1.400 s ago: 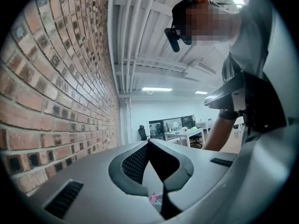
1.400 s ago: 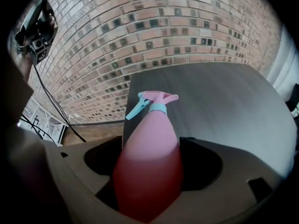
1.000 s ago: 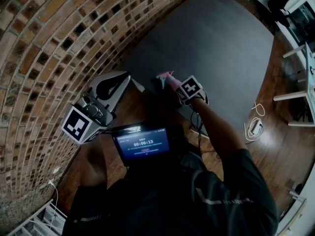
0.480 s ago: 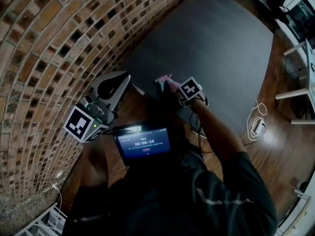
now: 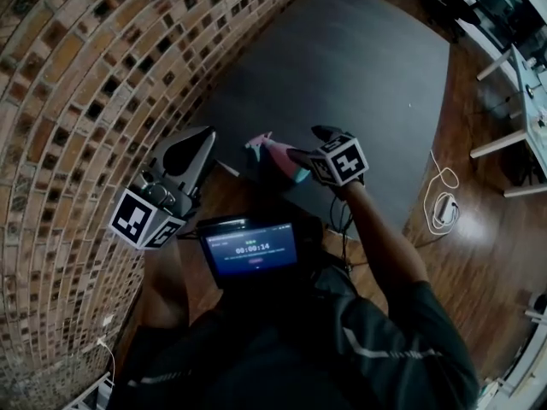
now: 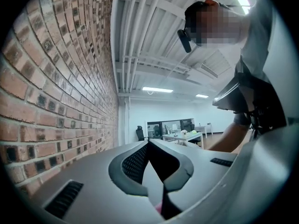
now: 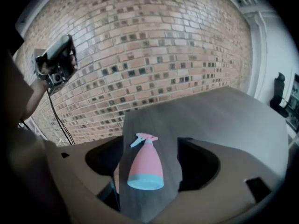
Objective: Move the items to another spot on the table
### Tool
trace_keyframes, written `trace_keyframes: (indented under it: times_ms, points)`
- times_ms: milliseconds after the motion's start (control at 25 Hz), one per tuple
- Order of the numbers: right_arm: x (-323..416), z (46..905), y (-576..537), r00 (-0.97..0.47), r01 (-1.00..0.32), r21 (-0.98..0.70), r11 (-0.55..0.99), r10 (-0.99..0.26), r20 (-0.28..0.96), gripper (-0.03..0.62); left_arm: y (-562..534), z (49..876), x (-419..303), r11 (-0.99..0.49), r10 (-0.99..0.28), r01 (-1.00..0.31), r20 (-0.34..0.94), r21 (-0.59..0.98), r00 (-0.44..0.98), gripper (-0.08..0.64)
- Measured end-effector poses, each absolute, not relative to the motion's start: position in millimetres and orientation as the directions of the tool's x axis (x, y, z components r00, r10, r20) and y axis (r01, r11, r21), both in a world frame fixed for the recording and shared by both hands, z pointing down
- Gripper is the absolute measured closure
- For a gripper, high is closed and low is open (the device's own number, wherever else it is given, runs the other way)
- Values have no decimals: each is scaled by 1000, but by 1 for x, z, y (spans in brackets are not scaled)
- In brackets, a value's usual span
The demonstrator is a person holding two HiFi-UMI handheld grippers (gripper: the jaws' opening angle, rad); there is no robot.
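Note:
A pink spray bottle [image 7: 145,164] with a teal base and trigger lies on its side on the dark table [image 7: 224,115], nozzle toward the brick wall. It lies between the jaws of my right gripper [image 7: 149,157]. Those jaws are closing, but a gap shows on both sides and neither pad touches the bottle. In the head view the bottle [image 5: 275,156] lies near the table's front corner, just left of the right gripper [image 5: 309,143]. My left gripper [image 5: 209,133] is raised beside the wall, off the table. Its jaws [image 6: 148,143] meet at the tips with nothing between them.
A brick wall [image 5: 77,75] runs along the table's left side. A lit screen [image 5: 248,250] hangs at the person's chest. On the wooden floor to the right lie a white cable and charger [image 5: 443,207], with white furniture legs [image 5: 504,143] beyond.
The head view has shifted. The right gripper has drawn back a little from the spray bottle, so more of the bottle shows. The left gripper has hardly moved.

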State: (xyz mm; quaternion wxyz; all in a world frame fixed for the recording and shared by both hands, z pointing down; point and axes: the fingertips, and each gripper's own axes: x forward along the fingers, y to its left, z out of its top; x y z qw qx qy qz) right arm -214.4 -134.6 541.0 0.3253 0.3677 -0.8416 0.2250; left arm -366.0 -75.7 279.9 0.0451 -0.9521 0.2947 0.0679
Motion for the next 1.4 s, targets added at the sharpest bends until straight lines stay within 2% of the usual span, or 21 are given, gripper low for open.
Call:
trace_keyframes:
  times_ms: [160,240,320,440,520,640,920,1400]
  points:
    - [-216,450,-116,-658,-702,-131,700,-566,497,323,-62,270,-341,-833,-538,-552,-176,-40,824,563]
    - [-211,411,-100,-705,-680,-137,720,-592,390,338,-47,266,-327,-842,-521,-537,-178,-55,835,563]
    - [-197,382,-75,-727,-670,-125,732,-612,313,396,-25,261,-310,-844,-511,-530,-178,-77,841,563]
    - [-177,349,-43,-736,-668,-103,737,-635,235,411,0,253,-292,-844,-505,-528,-189,-96,842,563]
    - [-171,332,-32,-739,-668,-89,739,-645,194,505,3,249,-290,-845,-503,-527,-200,-90,841,563]
    - [-167,311,-23,-739,-671,-78,738,-657,146,591,4,244,-292,-843,-507,-533,-217,-77,834,563]
    - [-155,287,-4,-719,-693,-44,720,-685,113,594,14,234,-297,-823,-549,-568,-237,-18,802,563]
    - [-150,280,-7,-719,-694,-38,719,-689,93,594,25,223,-295,-813,-556,-580,-248,-35,794,563]
